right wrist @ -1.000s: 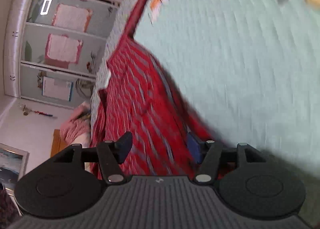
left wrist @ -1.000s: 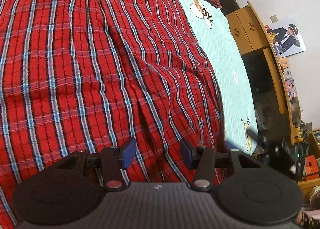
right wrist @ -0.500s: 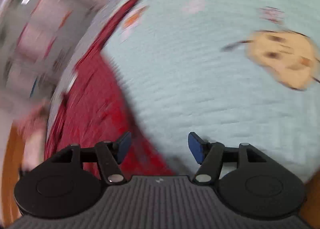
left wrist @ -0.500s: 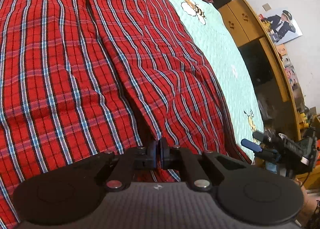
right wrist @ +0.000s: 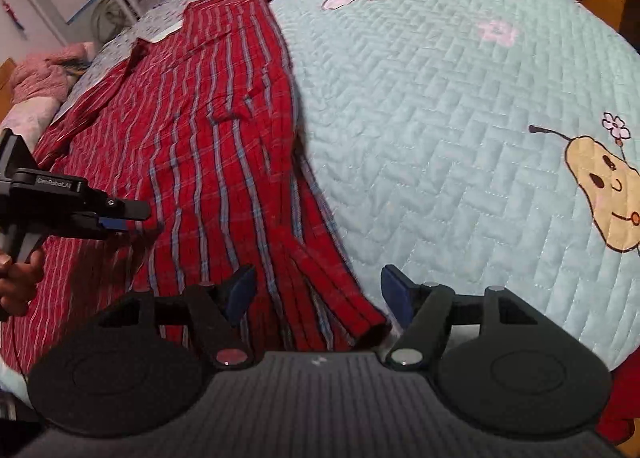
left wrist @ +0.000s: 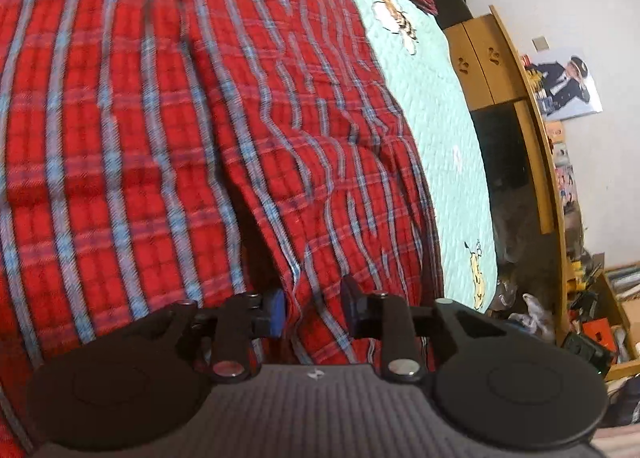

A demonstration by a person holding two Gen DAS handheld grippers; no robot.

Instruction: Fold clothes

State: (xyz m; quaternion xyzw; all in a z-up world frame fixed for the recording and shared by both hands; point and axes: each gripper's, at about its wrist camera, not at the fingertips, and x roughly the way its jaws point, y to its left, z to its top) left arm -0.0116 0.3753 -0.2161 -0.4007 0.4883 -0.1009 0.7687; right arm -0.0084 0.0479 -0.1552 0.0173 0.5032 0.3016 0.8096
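Where the left gripper (left wrist: 312, 306) meets the red plaid shirt (left wrist: 160, 118), its jaws are clamped on a raised fold of cloth near the hem. Right gripper (right wrist: 316, 290): jaws apart, straddling the sleeve end (right wrist: 360, 322) without pressing on it. Beyond them, the shirt lies spread along the left side of the pale-green bee-print quilt (right wrist: 440, 138) on the bed.

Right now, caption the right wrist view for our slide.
Open right gripper over red plaid shirt on pale blue quilted bedspread.
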